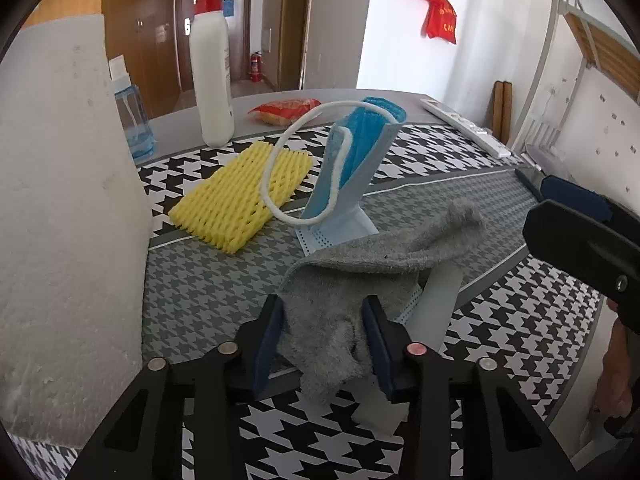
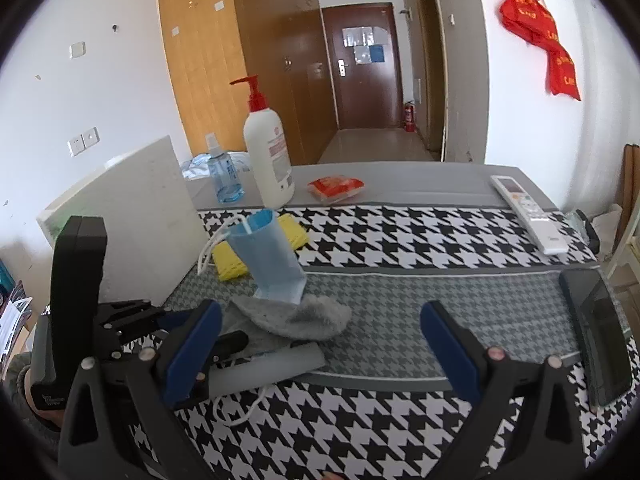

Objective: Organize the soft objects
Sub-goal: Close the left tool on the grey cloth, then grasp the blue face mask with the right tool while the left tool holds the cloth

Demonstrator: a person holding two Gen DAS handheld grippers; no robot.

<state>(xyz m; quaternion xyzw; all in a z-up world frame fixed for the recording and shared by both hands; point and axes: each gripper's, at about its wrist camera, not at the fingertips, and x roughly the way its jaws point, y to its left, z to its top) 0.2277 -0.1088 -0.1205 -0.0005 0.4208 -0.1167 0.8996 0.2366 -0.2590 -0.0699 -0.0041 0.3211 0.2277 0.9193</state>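
While the left gripper (image 1: 324, 340) pinches the grey sock (image 1: 372, 276) low over the mat (image 1: 208, 280), lift straight so it clears the mask (image 1: 352, 168), probably touching it. Right gripper (image 2: 320, 344) wide open, empty.

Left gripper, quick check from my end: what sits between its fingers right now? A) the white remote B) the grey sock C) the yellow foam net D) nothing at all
B: in the left wrist view the left gripper has its blue pads on either side of the grey sock, while the yellow foam net lies flat further back and the white remote rests at the far edge of the table.
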